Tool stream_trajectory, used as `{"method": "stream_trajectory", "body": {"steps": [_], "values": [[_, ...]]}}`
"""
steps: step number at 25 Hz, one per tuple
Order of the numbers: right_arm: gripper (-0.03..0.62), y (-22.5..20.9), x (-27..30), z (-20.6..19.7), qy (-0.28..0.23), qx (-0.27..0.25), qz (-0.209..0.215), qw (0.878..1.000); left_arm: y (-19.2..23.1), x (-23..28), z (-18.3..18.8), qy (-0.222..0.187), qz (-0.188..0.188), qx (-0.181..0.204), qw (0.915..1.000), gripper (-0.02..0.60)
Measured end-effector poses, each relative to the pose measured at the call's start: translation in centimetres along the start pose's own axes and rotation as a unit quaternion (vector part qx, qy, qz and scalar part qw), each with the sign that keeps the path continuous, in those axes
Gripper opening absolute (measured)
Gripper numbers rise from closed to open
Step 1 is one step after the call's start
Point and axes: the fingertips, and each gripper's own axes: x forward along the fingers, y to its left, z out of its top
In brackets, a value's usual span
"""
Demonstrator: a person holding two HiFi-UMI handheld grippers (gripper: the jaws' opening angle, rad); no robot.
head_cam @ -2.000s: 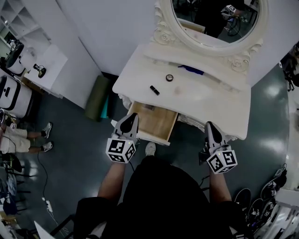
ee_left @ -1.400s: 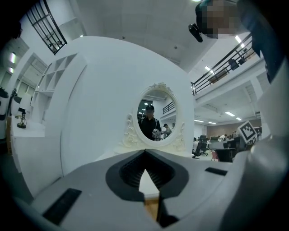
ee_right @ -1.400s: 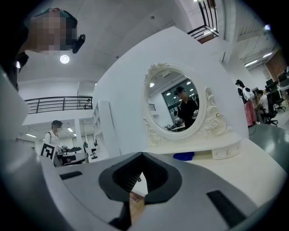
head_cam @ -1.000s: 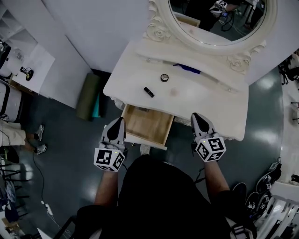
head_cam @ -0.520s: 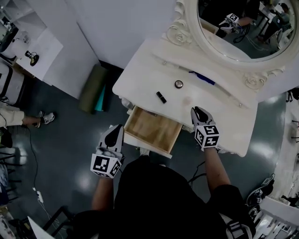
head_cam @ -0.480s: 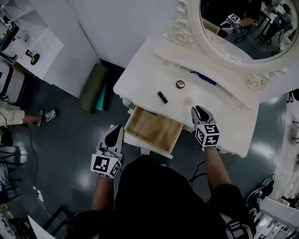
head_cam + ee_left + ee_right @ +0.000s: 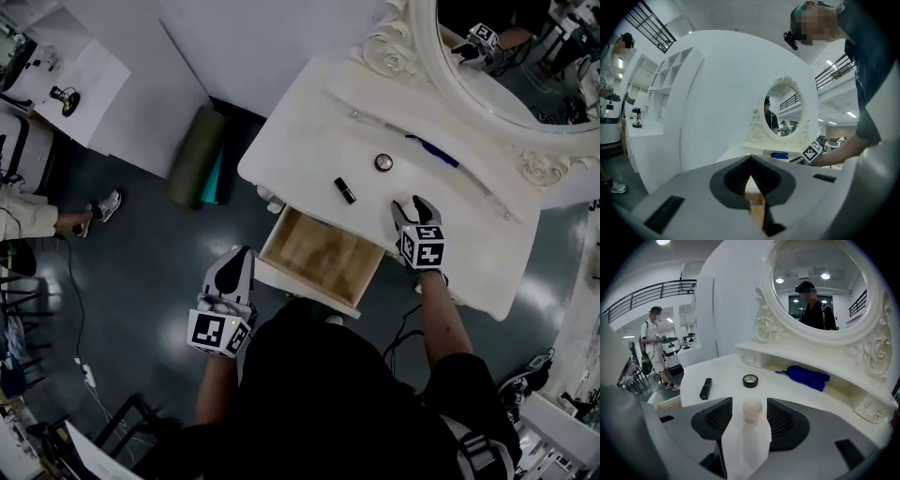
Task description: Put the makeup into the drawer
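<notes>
On the white vanity table (image 7: 309,122) lie a black lipstick tube (image 7: 345,190) and a small round compact (image 7: 382,162). A pale round sponge (image 7: 752,408) sits on the tabletop between the jaws of my right gripper (image 7: 750,417). Those jaws have just been opening; the pads stand clear of the sponge on both sides. In the head view the right gripper (image 7: 412,206) rests over the table's front, right of the lipstick. The wooden drawer (image 7: 323,258) is pulled out and looks empty. My left gripper (image 7: 238,257) hangs shut and empty, left of the drawer.
A blue object (image 7: 806,376) lies on the low shelf under the oval mirror (image 7: 525,56). A green roll (image 7: 197,169) leans by the wall left of the vanity. A white side unit (image 7: 84,89) stands far left, with a person (image 7: 28,220) beside it.
My right gripper has moved forward and down onto the tabletop, around the pale sponge, and its jaws have spread. My left gripper has drifted a little back from the drawer.
</notes>
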Motion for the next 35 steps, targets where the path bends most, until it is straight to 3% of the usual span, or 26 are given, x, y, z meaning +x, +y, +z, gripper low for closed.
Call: {"method": "stream_trajectory", "body": {"steps": [7,14,17,23,30,35], "values": [[0.223,-0.4,2.2,-1.1,0.045,-0.026,-0.017,0.998,1.2,0.4,-0.8,0.025,0.007,0.02,0.9995,0.02],[0.222,-0.2,3.3,-1.9,0.066,-0.022,-0.014,0.997,2.3,0.1,-1.3,0.029,0.017,-0.015,0.9993,0.02],[0.169,-0.1,3.2,-1.6,0.065,-0.033,-0.025,0.997,2.7,-0.2,-1.6,0.032,0.021,-0.015,0.9991,0.02],[0.163,1.6,1.5,0.6,0.035,-0.062,-0.02,0.997,3.3,-0.8,-1.6,0.03,0.023,-0.018,0.9991,0.02],[0.163,7.2,-0.6,3.7,-0.009,-0.112,0.025,0.993,2.8,-0.9,-2.2,0.036,0.004,-0.017,0.9992,0.02],[0.161,11.7,-1.7,5.1,-0.041,-0.111,0.067,0.991,2.9,-0.7,-2.7,0.036,-0.005,-0.021,0.9991,0.02]]}}
